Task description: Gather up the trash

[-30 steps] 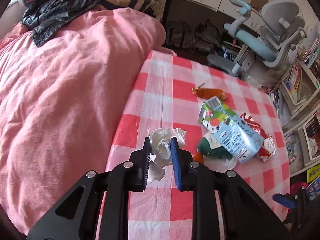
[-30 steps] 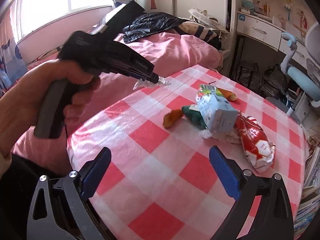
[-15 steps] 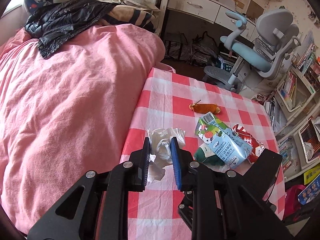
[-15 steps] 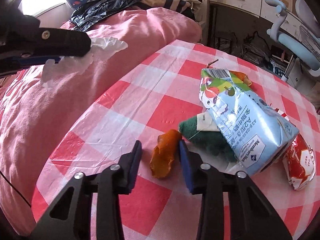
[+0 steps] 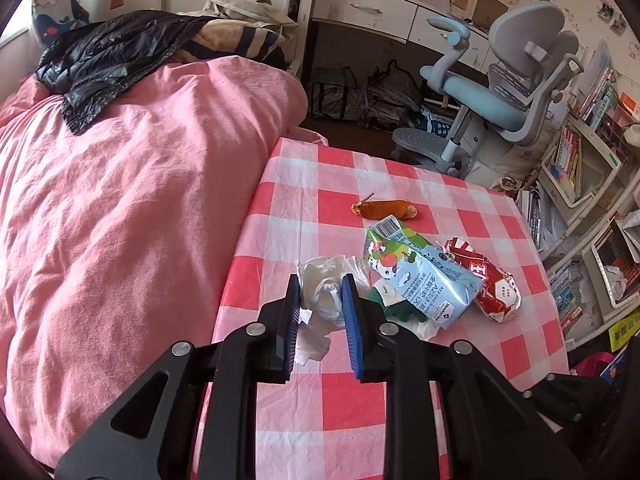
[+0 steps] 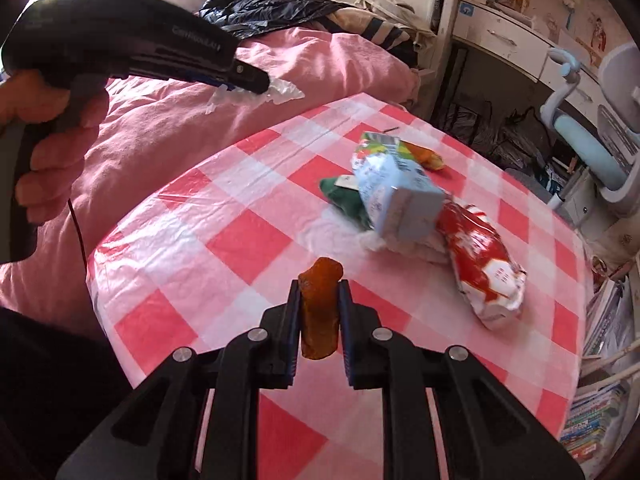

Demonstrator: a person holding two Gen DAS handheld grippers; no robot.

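My left gripper point(image 5: 320, 292) is shut on a crumpled clear plastic wrapper point(image 5: 326, 294), held above the checked tablecloth; in the right wrist view that gripper point(image 6: 256, 80) hangs over the bed edge with the wrapper point(image 6: 280, 92) sticking out. My right gripper point(image 6: 320, 300) is shut on an orange peel piece point(image 6: 320, 308), lifted off the cloth. On the table lie a blue milk carton point(image 6: 394, 196), a red snack bag point(image 6: 480, 256), a green scrap point(image 6: 344, 196) and a second orange piece point(image 5: 384, 208).
The red-and-white checked table point(image 6: 224, 240) stands against a bed with a pink duvet point(image 5: 132, 216) and a black jacket point(image 5: 108, 60). A grey-blue desk chair point(image 5: 504, 96) and bookshelves point(image 5: 580, 184) stand beyond the table's far and right edges.
My right gripper went from wide open to shut on the orange peel and lifted it off the cloth. My left gripper kept hold of the wrapper and rose slightly.
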